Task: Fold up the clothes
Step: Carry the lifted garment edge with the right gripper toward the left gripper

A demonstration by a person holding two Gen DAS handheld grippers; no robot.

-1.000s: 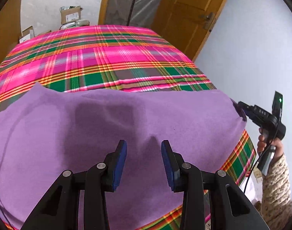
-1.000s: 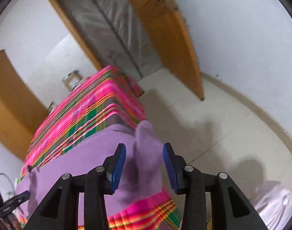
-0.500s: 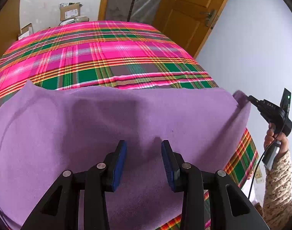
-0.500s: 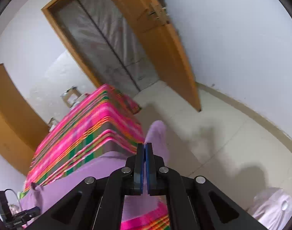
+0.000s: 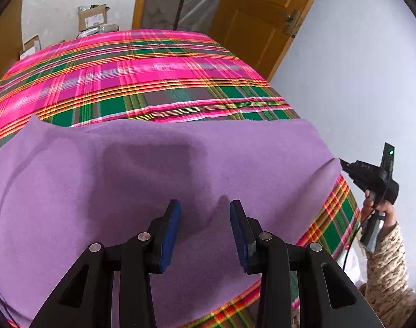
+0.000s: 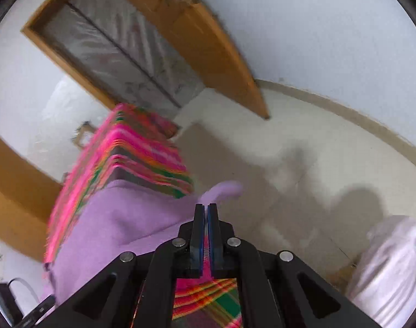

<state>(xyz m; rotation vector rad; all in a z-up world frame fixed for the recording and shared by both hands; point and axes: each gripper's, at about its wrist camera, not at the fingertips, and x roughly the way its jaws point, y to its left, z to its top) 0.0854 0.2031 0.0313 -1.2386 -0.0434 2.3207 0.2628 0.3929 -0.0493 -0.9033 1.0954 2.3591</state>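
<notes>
1. Purple garment (image 5: 235,164) lies spread across the near part of the table (image 5: 153,63), which wears a pink-green plaid cloth. Its far edge runs roughly straight across the plaid; the near edge drapes over the table's near edge.
2. Left gripper (image 5: 203,227): jaws wide apart, holding nothing, hovering over the garment's near-middle area. Contact with the fabric cannot be told.
3. Right gripper (image 6: 205,218): jaws pinched together on the garment's corner at the table's right edge; a purple tip (image 6: 224,188) pokes out past the fingertips. The corner is raised off the table. The wrist view is motion-blurred.
4. Step in hand (judgement): one corner gripped and lifted for a fold; which fold of the sequence this is cannot be settled.
5. Next move calls for: keeping the pinch firm and carrying the corner across the garment without dragging the layer beneath; the left gripper is placed to pin or grasp fabric.
</notes>
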